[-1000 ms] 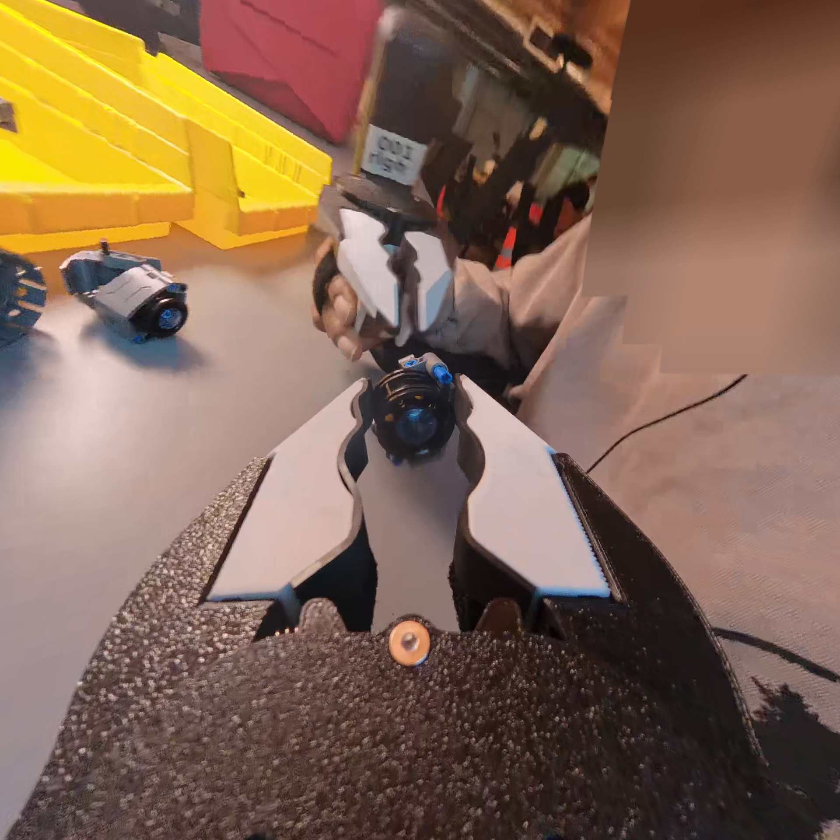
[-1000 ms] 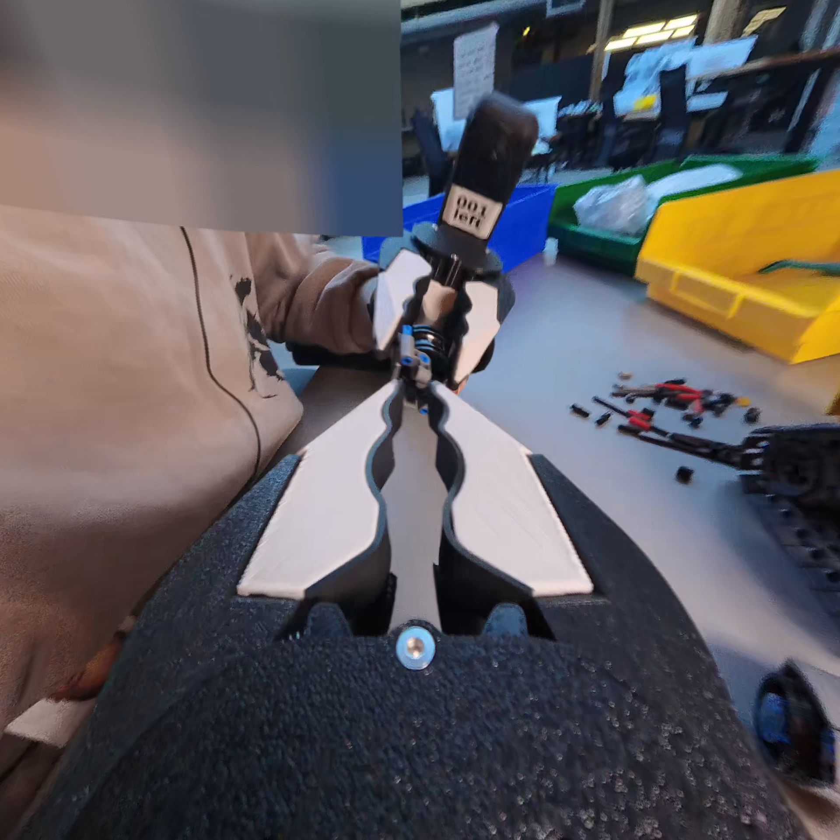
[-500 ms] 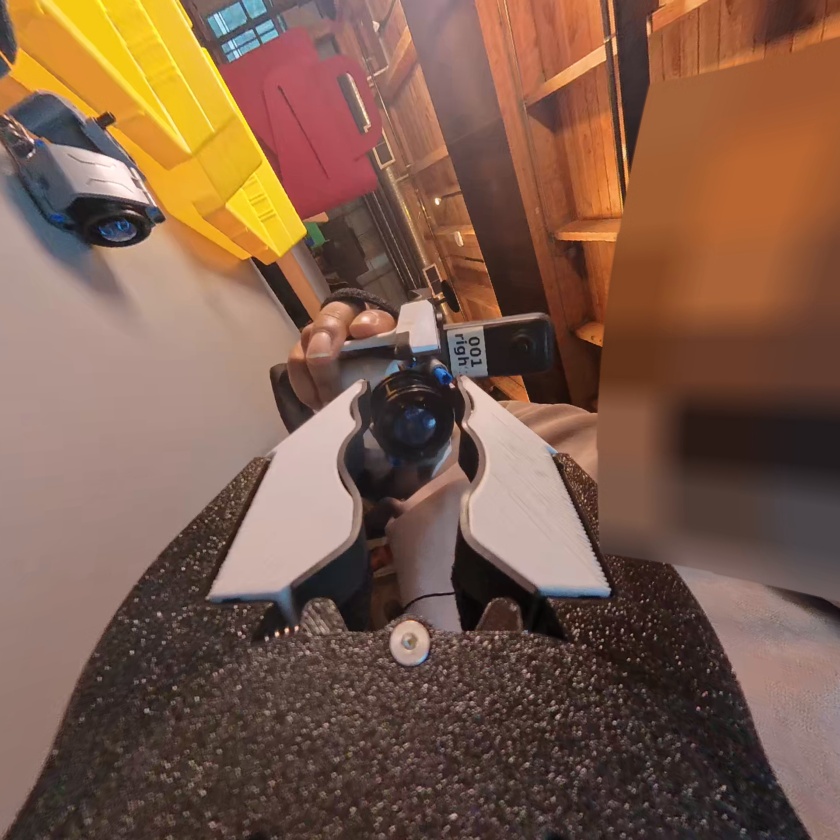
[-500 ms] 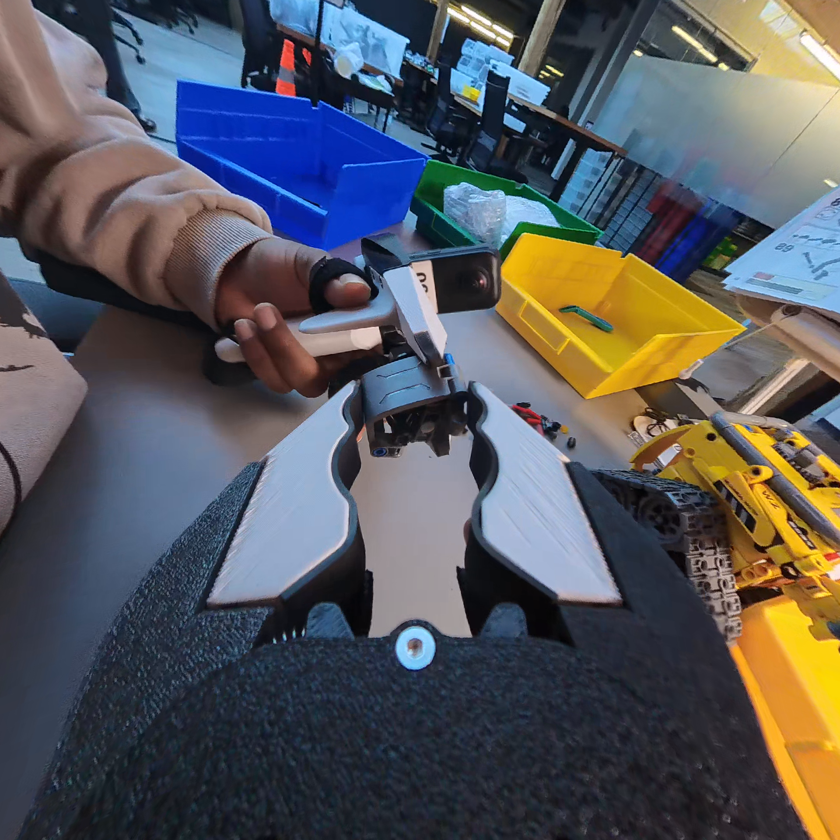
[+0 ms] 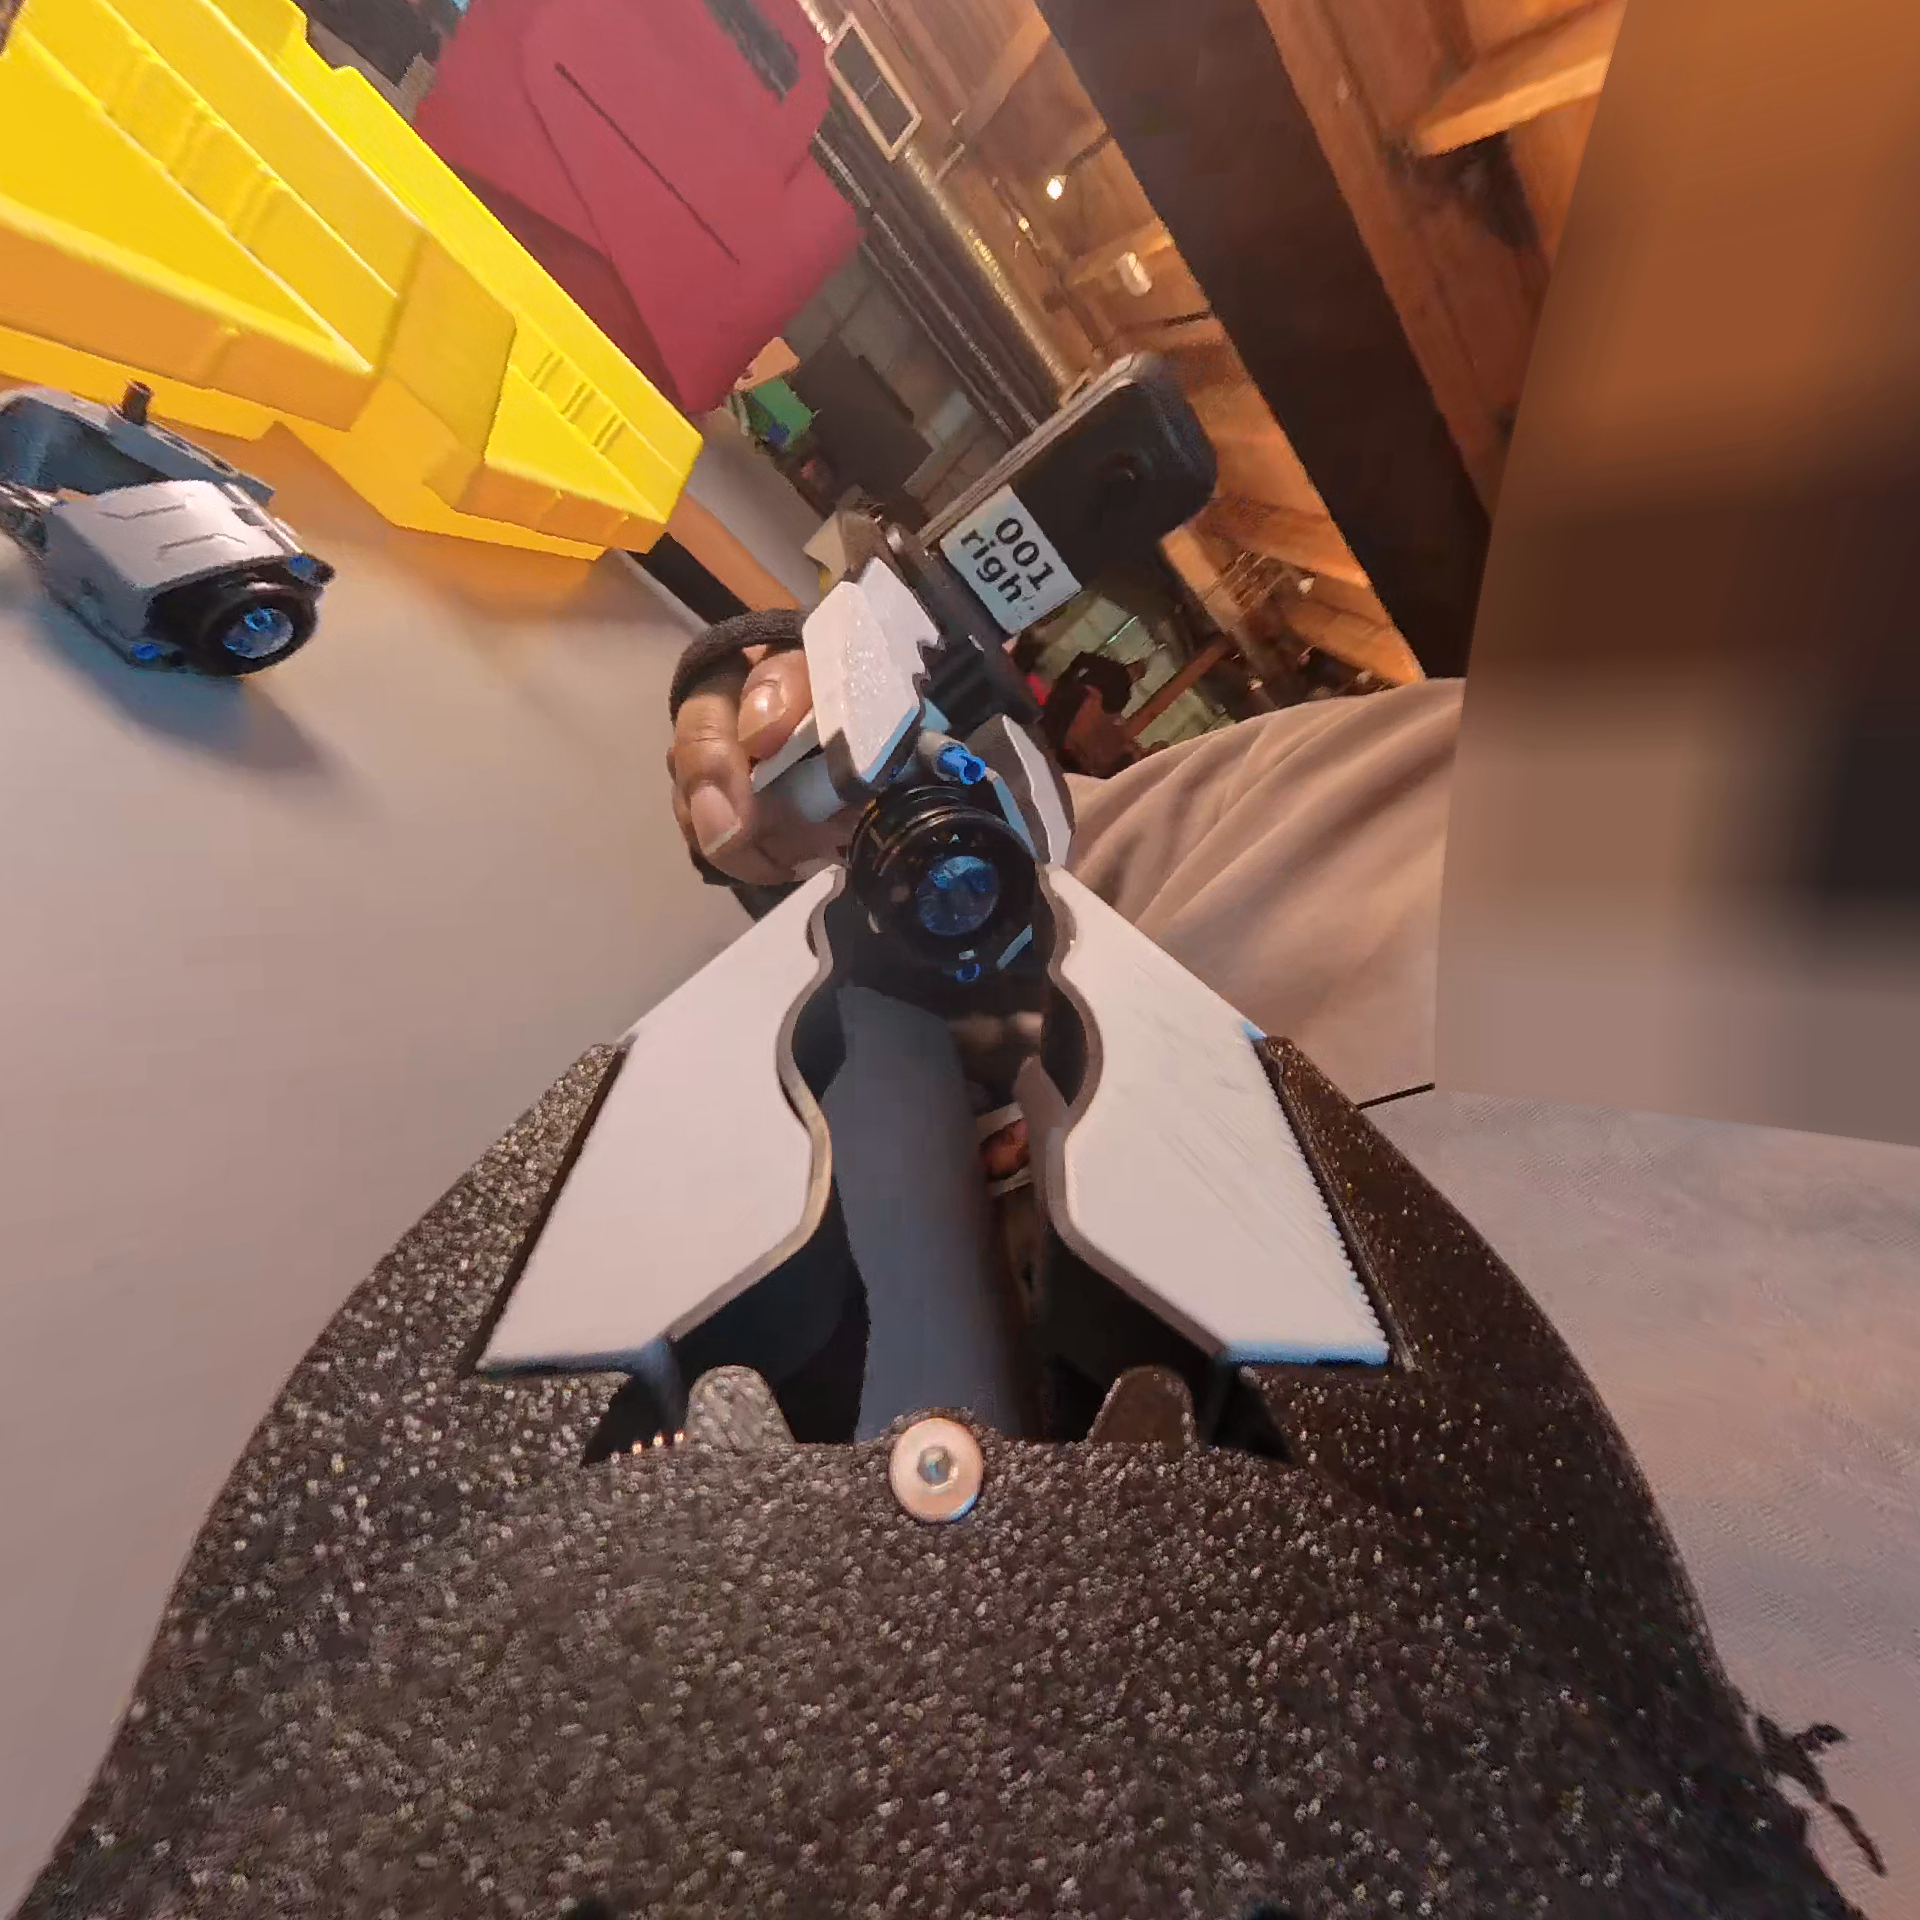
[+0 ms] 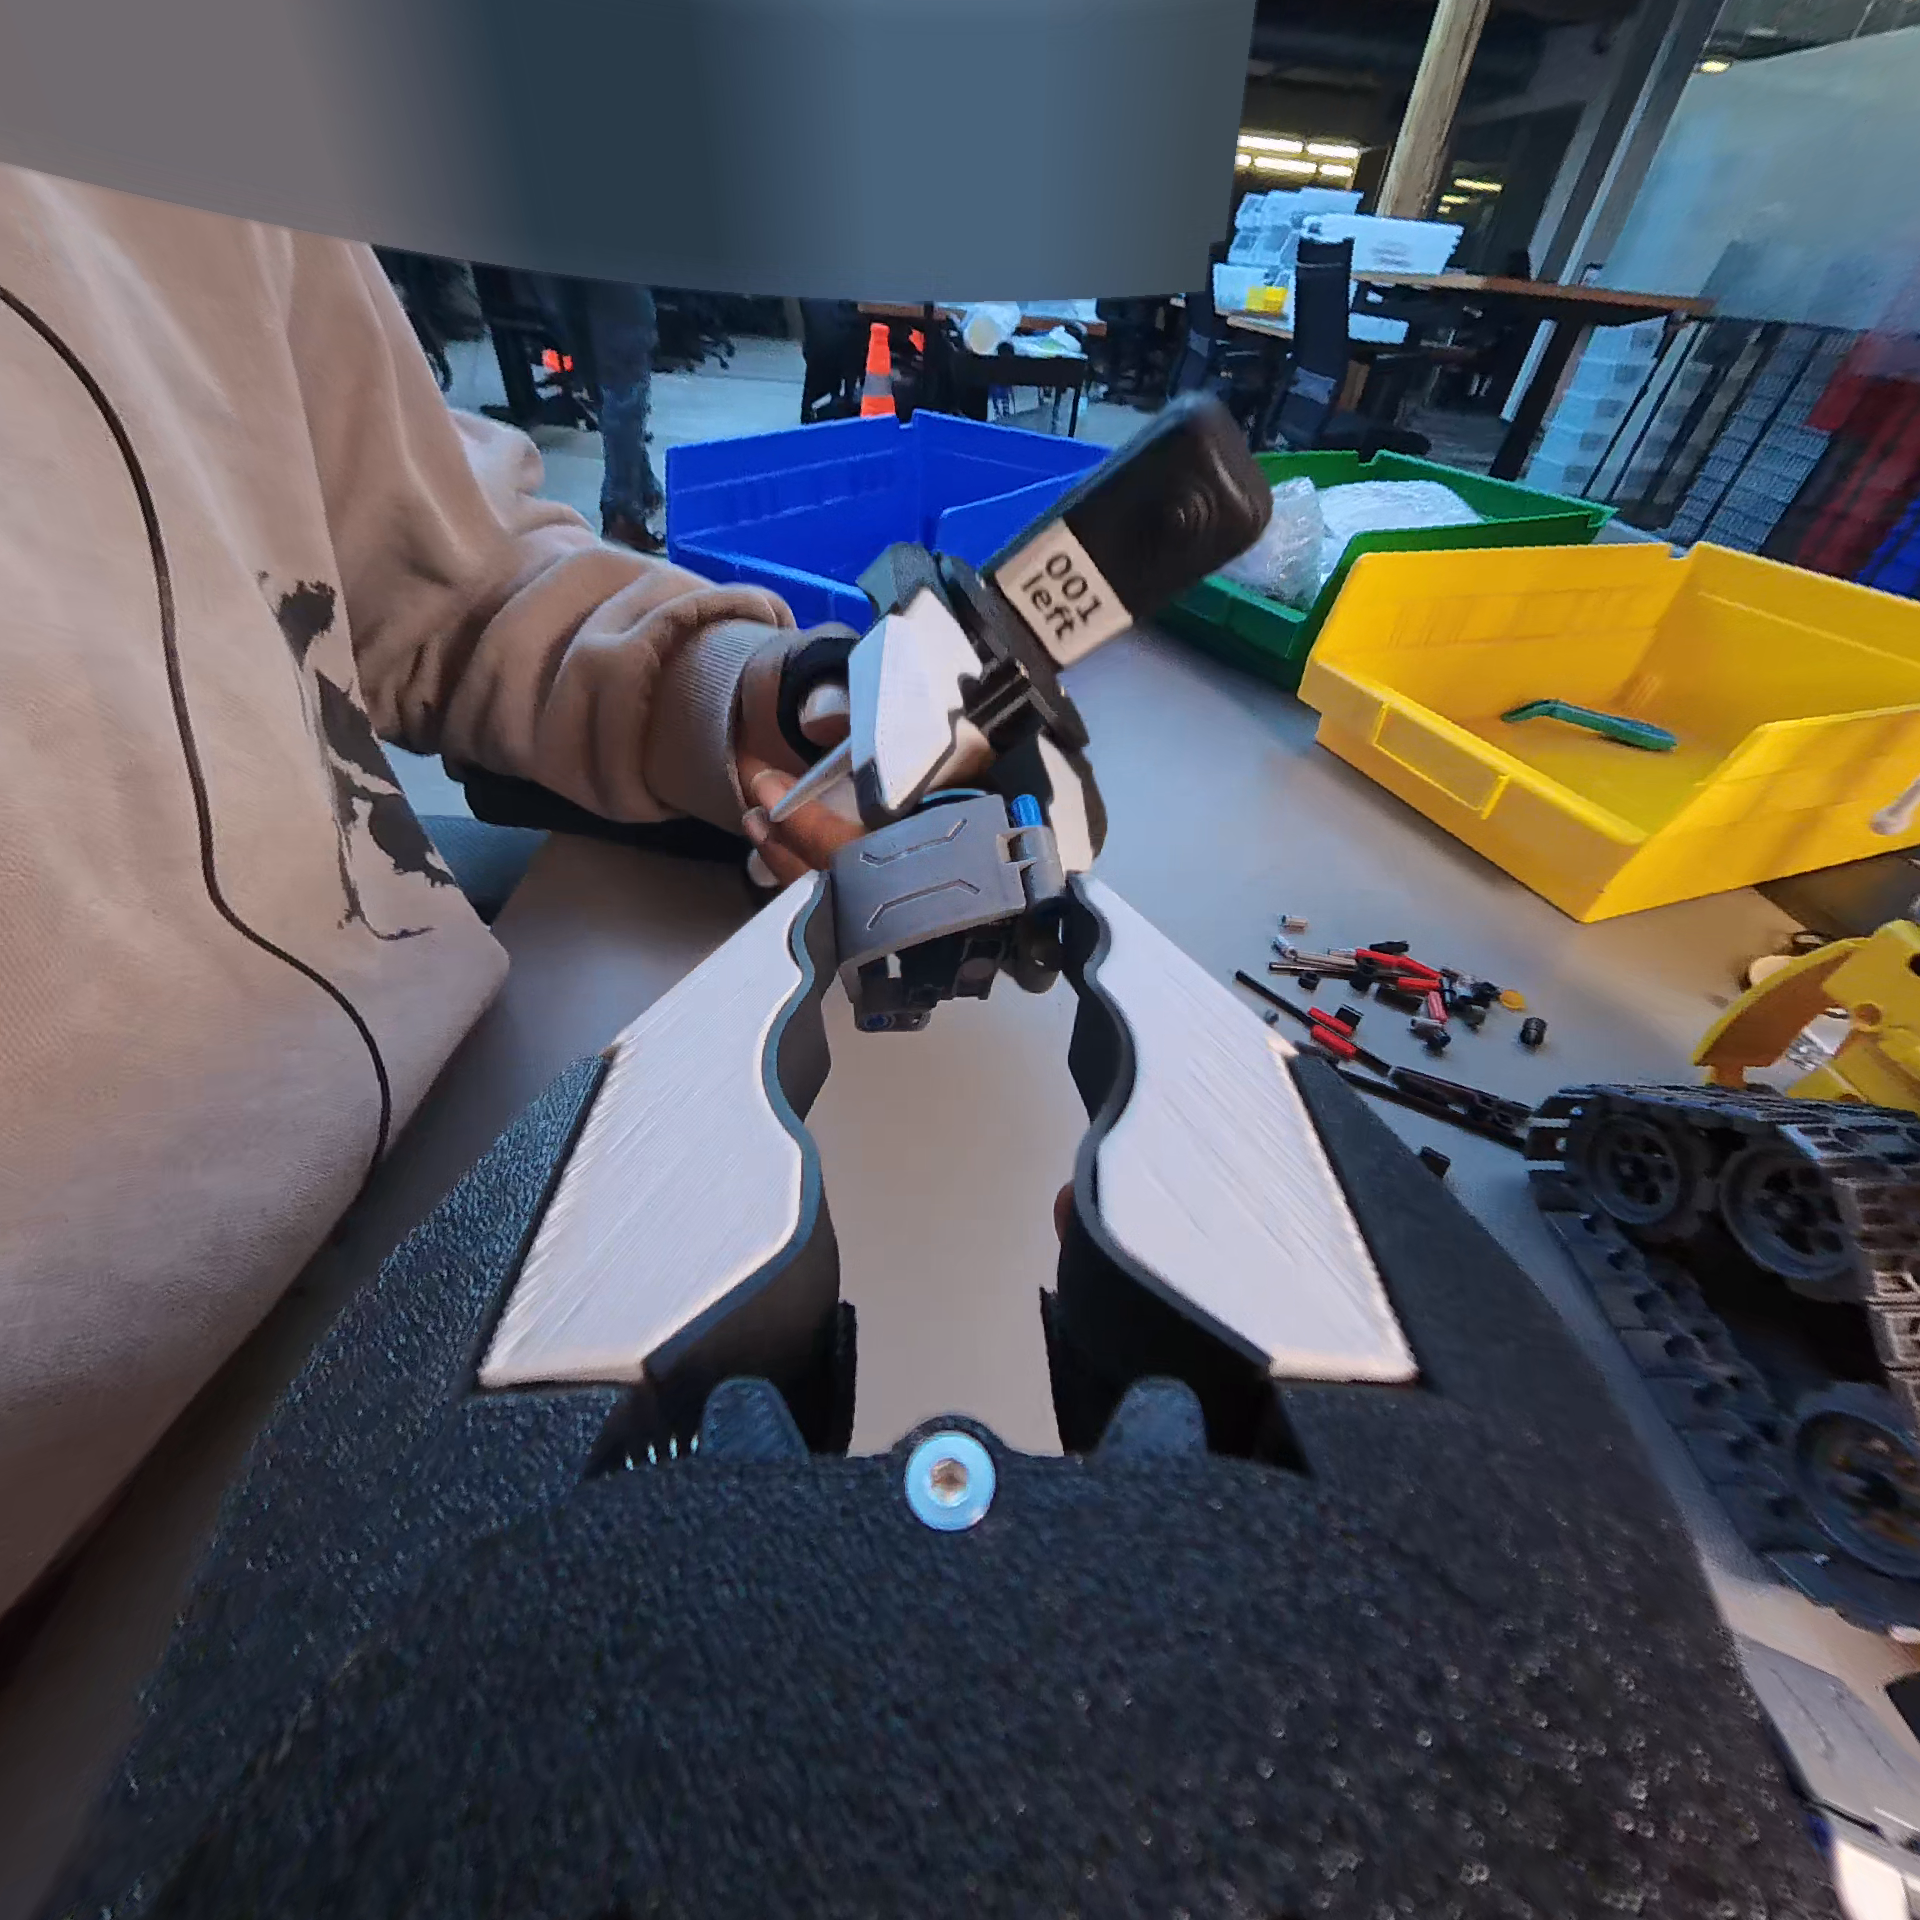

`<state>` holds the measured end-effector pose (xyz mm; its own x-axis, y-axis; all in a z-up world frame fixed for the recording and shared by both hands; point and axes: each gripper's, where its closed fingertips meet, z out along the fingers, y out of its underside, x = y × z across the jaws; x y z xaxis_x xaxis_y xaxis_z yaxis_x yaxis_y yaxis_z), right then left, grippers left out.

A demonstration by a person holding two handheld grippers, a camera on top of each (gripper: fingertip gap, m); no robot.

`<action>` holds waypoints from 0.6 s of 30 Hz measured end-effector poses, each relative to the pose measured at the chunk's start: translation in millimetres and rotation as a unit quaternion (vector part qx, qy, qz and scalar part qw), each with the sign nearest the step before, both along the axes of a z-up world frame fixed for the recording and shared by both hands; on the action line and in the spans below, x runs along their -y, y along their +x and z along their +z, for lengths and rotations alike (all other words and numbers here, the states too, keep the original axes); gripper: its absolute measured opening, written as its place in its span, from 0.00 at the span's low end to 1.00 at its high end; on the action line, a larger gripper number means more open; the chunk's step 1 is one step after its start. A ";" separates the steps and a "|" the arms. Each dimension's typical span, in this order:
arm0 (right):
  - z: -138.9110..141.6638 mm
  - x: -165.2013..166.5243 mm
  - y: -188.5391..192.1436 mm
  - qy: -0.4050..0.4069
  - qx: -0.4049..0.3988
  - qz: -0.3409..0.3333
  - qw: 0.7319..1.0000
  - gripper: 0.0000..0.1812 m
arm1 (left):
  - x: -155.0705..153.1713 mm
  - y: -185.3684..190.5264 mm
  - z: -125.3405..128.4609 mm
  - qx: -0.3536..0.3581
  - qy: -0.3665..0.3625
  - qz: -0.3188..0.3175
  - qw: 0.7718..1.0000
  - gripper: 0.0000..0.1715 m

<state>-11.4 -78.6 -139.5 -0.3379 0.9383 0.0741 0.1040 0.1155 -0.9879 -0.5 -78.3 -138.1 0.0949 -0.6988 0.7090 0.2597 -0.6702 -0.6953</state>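
A small grey brick-built module (image 6: 925,883) with a black wheel and blue hub (image 5: 943,896) is held in the air between both grippers, above the grey table (image 5: 312,987). My left gripper (image 5: 935,914) is shut on the wheel end. My right gripper (image 6: 951,920) is shut on the grey body from the opposite side. In the left wrist view one of the right gripper's fingers (image 5: 868,686) lies just behind the wheel. In the right wrist view one of the left gripper's fingers (image 6: 904,707) sits above the module. The person's hands hold both handles.
A second grey wheeled module (image 5: 177,582) lies on the table by yellow bins (image 5: 343,312). Blue (image 6: 831,499), green (image 6: 1507,499) and yellow (image 6: 1621,748) bins stand at the back. Loose small parts (image 6: 1392,987) and a yellow tracked model (image 6: 1714,1174) lie right. The person's torso is close by. Only a small space, under 4 cm, lies between the two pairs of fingers.
The right gripper went from a narrow pinch on the module's tip to a wider grip on its grey body. Both grippers tilted and turned together with the module.
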 end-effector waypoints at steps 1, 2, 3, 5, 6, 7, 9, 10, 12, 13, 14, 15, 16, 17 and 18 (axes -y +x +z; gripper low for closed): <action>-0.9 -0.4 0.4 0.005 0.003 0.000 1.000 0.23 | -0.6 -0.5 -0.8 -0.015 0.012 0.006 1.000 0.19; 0.7 0.4 0.8 0.003 0.001 0.003 1.000 0.23 | -0.1 -0.6 0.3 -0.016 0.015 0.005 1.000 0.18; 1.9 0.9 1.5 0.002 0.001 0.005 1.000 0.23 | 0.6 -0.5 1.8 -0.012 0.014 0.004 1.000 0.18; 2.4 2.3 3.4 0.003 -0.001 0.012 1.000 0.23 | 2.4 0.1 2.7 -0.022 0.027 0.006 0.999 0.18; 2.3 2.5 4.8 0.002 0.000 0.016 1.000 0.23 | 2.5 0.0 2.8 -0.029 0.033 0.009 0.999 0.17; 1.9 2.8 5.7 0.003 0.003 0.020 1.000 0.22 | 1.8 -0.9 1.7 -0.037 0.034 0.014 0.999 0.16; 0.5 4.9 7.6 0.010 0.007 0.029 1.000 0.22 | 4.2 0.6 0.4 -0.046 0.039 0.010 0.998 0.16; -0.7 6.0 8.5 0.015 0.008 0.032 0.999 0.22 | 5.4 1.4 -0.9 -0.053 0.043 0.011 0.998 0.16; -2.0 5.6 9.3 0.005 0.011 0.037 0.999 0.22 | 5.8 1.8 -2.0 -0.059 0.046 0.013 0.997 0.16; -1.2 4.9 9.4 -0.001 0.011 0.038 0.999 0.22 | 5.0 1.5 -1.4 -0.059 0.047 0.014 0.997 0.16; -0.5 4.8 10.1 -0.005 0.012 0.041 0.999 0.22 | 4.9 1.7 -0.4 -0.060 0.050 0.014 0.997 0.16; -0.6 3.5 10.3 -0.007 0.014 0.041 0.999 0.22 | 4.1 1.7 0.0 -0.062 0.052 0.016 0.997 0.16; -0.9 3.3 10.8 -0.010 0.015 0.043 0.999 0.22 | 3.6 1.7 0.2 -0.063 0.054 0.018 0.996 0.16; -1.5 3.5 11.5 -0.016 0.017 0.045 0.999 0.22 | 3.7 2.1 0.1 -0.064 0.054 0.017 0.996 0.16; -2.7 3.0 12.0 -0.015 0.020 0.044 0.999 0.22 | 3.7 2.2 -0.6 -0.065 0.054 0.018 0.996 0.16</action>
<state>0.6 -81.6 -142.2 -0.4219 0.9061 0.0312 0.1337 0.0963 -0.9863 1.8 -81.9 -138.7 0.2072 -0.7654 0.6093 0.1860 -0.5807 -0.7926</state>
